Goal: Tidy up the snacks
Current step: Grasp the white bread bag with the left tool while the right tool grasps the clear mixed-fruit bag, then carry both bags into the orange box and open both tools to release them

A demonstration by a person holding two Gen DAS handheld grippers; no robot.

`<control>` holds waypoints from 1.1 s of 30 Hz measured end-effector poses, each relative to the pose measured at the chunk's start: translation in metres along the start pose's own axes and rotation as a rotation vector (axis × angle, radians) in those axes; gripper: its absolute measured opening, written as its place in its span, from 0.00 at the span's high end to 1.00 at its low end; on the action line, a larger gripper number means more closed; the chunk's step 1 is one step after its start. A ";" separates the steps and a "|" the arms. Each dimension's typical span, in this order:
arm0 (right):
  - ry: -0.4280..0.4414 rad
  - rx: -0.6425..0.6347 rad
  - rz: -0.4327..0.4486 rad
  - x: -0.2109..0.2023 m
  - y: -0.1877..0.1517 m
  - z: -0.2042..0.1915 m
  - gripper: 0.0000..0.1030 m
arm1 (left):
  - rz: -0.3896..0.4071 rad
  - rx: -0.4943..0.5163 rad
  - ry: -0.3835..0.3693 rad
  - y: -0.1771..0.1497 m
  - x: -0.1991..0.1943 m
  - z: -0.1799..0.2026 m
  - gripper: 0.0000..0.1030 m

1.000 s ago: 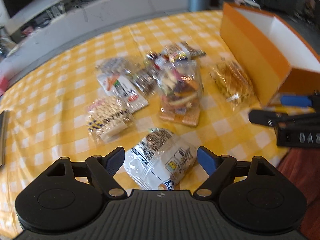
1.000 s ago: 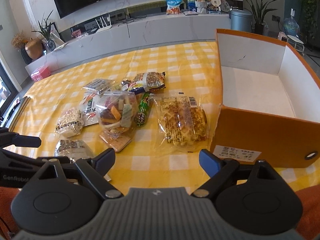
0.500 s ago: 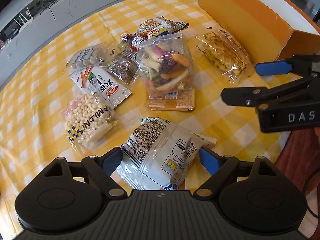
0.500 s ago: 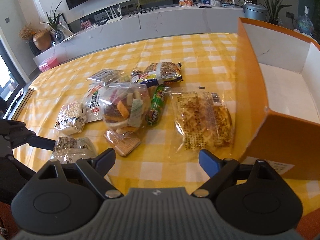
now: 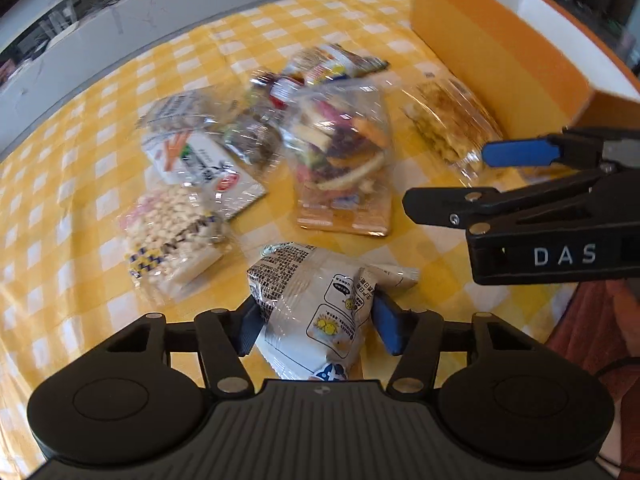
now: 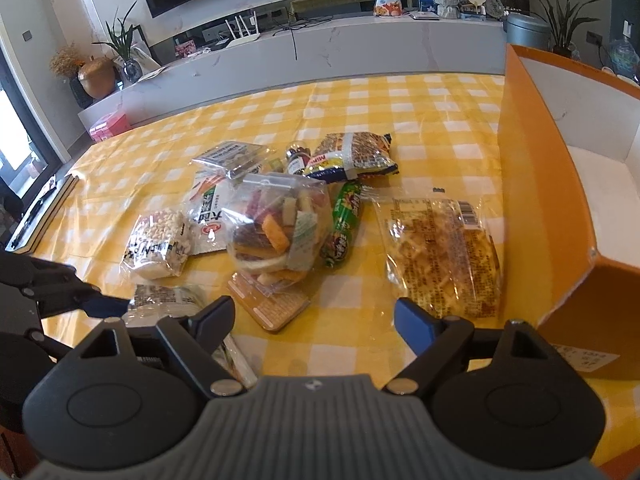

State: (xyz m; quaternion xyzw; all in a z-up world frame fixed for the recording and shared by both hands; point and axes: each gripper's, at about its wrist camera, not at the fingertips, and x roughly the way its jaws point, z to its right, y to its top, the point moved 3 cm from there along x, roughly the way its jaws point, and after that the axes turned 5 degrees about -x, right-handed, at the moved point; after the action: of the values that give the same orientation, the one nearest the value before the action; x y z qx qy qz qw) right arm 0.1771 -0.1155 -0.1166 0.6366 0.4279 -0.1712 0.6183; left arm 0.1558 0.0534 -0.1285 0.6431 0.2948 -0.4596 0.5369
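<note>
Several snack packets lie on a yellow checked tablecloth (image 6: pixel 400 120). My left gripper (image 5: pixel 318 322) is shut on a white printed snack bag (image 5: pixel 316 300) at the near edge; the bag also shows in the right wrist view (image 6: pixel 168 300). My right gripper (image 6: pixel 314 320) is open and empty, just above the cloth in front of a waffle packet (image 6: pixel 442 256). A clear bag of mixed crackers (image 6: pixel 276 232) lies in the middle. An open orange box (image 6: pixel 536 184) with a white inside stands at the right.
Other packets lie around the cracker bag: a puffed-grain pack (image 6: pixel 156 242), a white carrot-print pack (image 6: pixel 208 212), a green sausage stick (image 6: pixel 342 228), a noodle pack (image 6: pixel 352 156). A flat orange biscuit pack (image 6: pixel 268 304) lies under the cracker bag. The table edge runs close in front.
My left gripper has closed its fingers onto the white snack bag. My right gripper has moved left, nearer the waffle packet and the pile.
</note>
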 end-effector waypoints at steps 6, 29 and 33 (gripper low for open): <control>0.014 -0.008 0.046 0.002 0.014 -0.008 0.20 | 0.095 -0.201 -0.007 0.003 -0.022 -0.032 0.42; -0.043 -0.075 0.073 0.050 0.040 -0.030 0.51 | 0.242 -0.454 0.006 0.016 -0.038 -0.073 0.42; -0.022 -0.052 0.081 0.040 0.040 -0.026 0.54 | 0.254 -0.460 -0.001 0.016 -0.046 -0.069 0.42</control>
State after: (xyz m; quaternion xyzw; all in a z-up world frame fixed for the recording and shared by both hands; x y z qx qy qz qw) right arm 0.2218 -0.0725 -0.1160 0.6350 0.3993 -0.1420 0.6458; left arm 0.1701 0.1206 -0.0795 0.5358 0.3083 -0.3095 0.7225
